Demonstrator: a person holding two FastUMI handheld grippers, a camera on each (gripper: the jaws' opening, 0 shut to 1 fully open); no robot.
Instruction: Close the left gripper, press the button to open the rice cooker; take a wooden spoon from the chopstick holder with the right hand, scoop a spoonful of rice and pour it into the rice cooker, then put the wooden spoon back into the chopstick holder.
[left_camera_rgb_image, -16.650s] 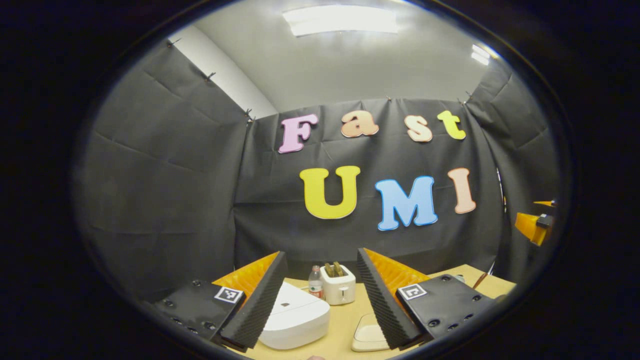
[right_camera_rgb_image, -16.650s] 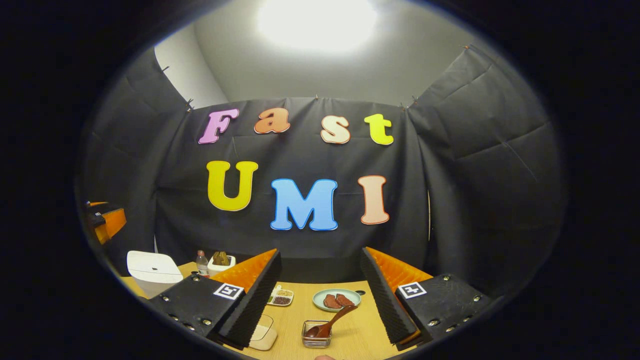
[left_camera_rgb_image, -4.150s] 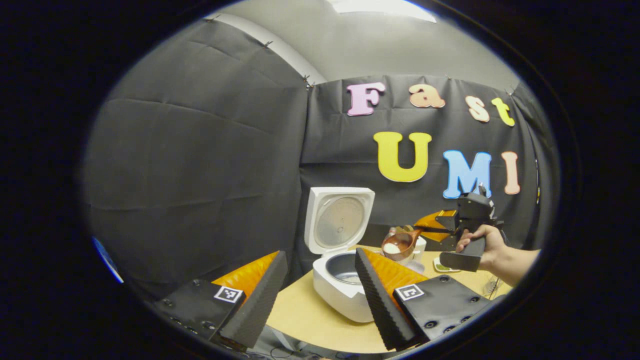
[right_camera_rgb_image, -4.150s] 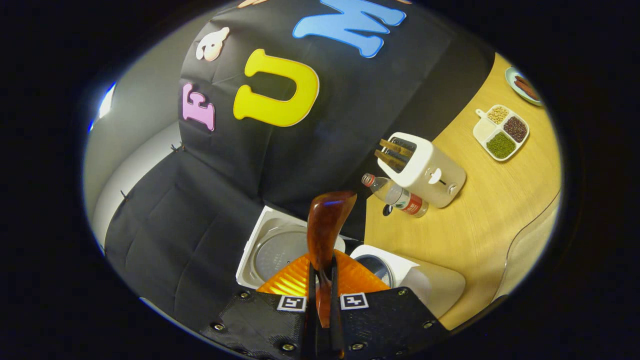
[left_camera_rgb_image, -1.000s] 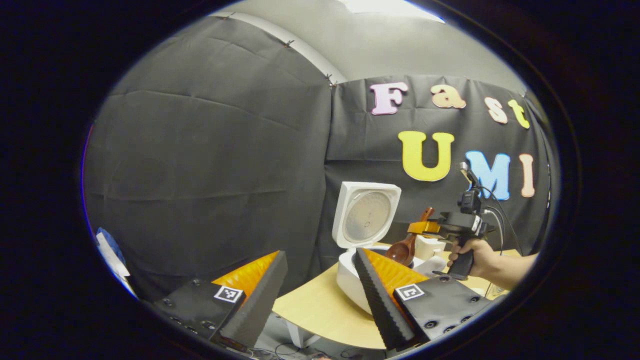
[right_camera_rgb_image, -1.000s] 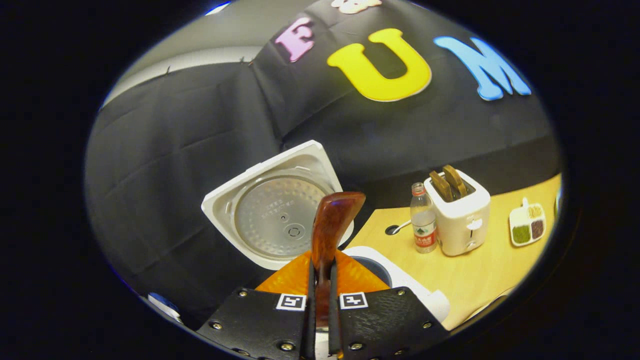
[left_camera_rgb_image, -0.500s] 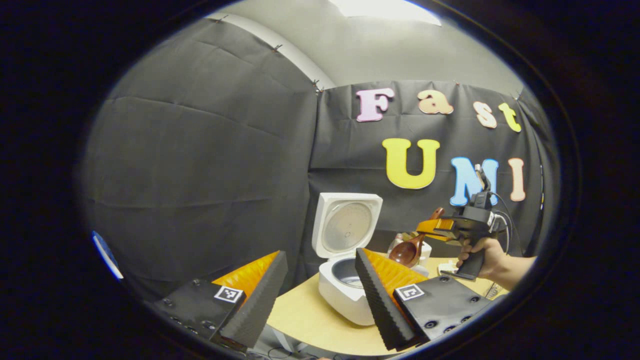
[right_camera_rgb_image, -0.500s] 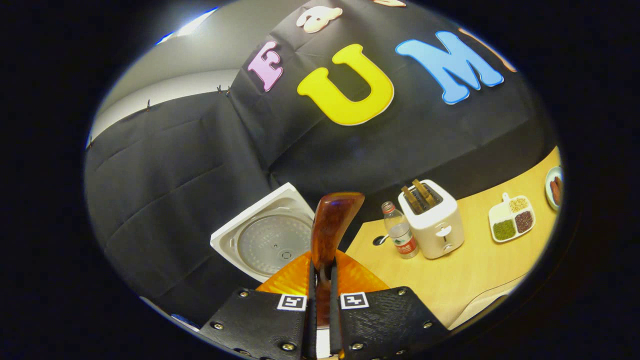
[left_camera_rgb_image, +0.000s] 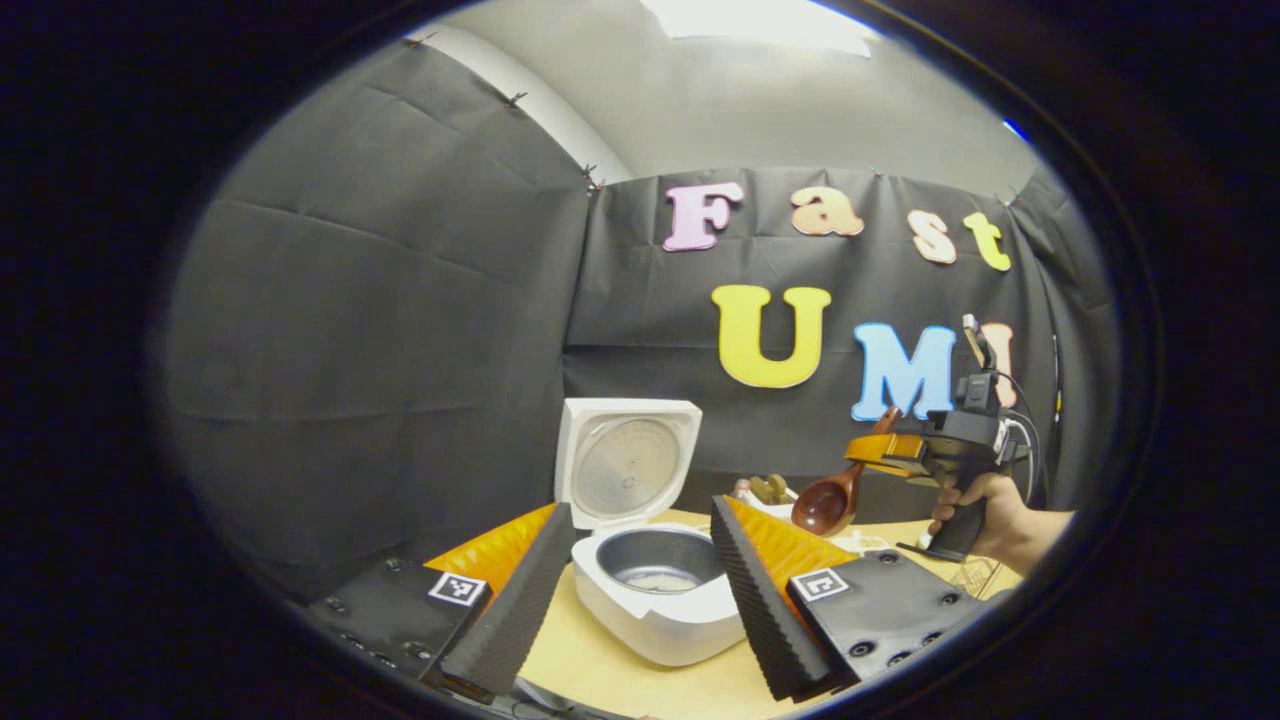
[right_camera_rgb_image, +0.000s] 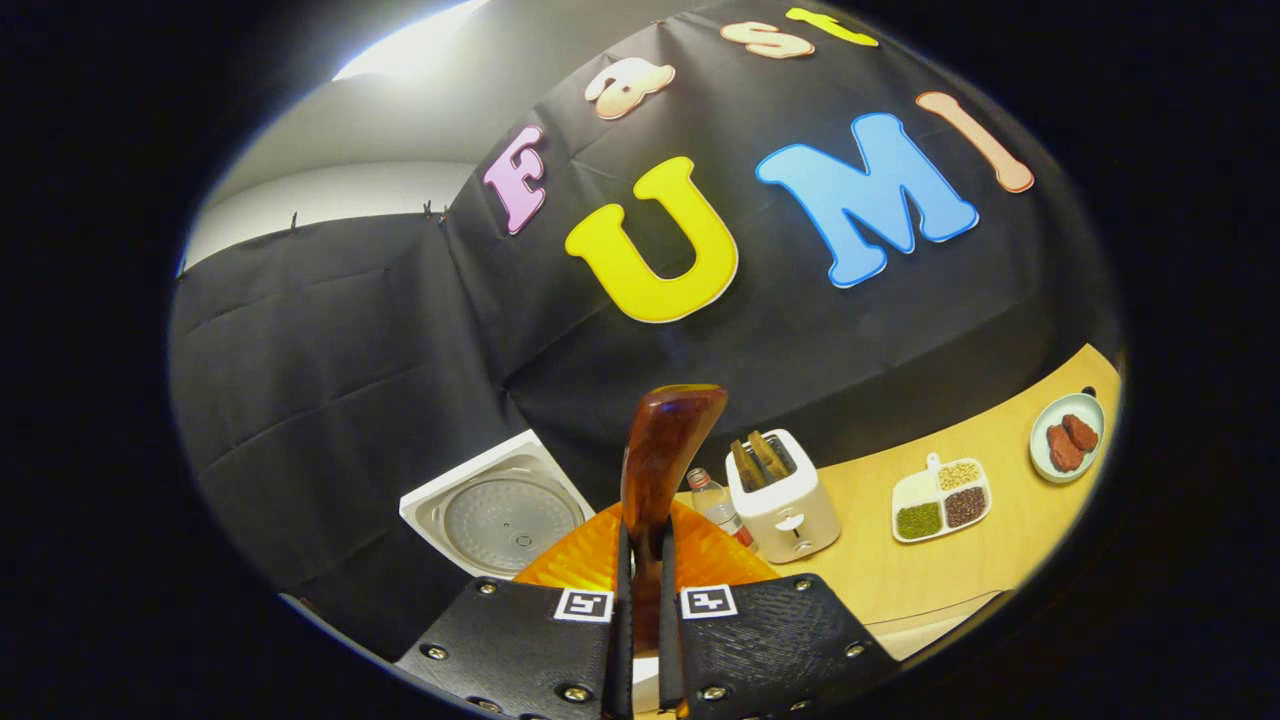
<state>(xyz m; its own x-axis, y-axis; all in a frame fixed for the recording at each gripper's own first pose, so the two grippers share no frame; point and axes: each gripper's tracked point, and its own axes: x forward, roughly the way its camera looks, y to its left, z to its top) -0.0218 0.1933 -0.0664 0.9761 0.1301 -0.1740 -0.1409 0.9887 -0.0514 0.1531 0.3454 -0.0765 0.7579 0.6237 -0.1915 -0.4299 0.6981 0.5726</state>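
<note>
The white rice cooker (left_camera_rgb_image: 655, 610) stands open on the table, lid (left_camera_rgb_image: 625, 460) upright, a thin layer of rice in its grey pot (left_camera_rgb_image: 660, 575). My left gripper (left_camera_rgb_image: 640, 505) is open, the cooker showing between its fingers, farther off. To the right a hand (left_camera_rgb_image: 1000, 515) holds my right gripper (left_camera_rgb_image: 870, 452), shut on the handle of the wooden spoon (left_camera_rgb_image: 830, 505); the spoon's bowl hangs down-left, right of the cooker, empty as far as I can tell. In the right gripper view the spoon handle (right_camera_rgb_image: 660, 460) sticks up from the shut right gripper (right_camera_rgb_image: 640, 535), with the cooker lid (right_camera_rgb_image: 495, 515) lower left.
A white toaster (right_camera_rgb_image: 780, 500) with two slices and a water bottle (right_camera_rgb_image: 712, 505) stand at the back of the wooden table (right_camera_rgb_image: 900, 575). Farther right lie a divided dish of beans (right_camera_rgb_image: 940, 500) and a green plate with meat (right_camera_rgb_image: 1068, 425).
The right gripper has drawn the spoon rightwards, away from the cooker. The left gripper view has swung so the open cooker now sits between its fingers.
</note>
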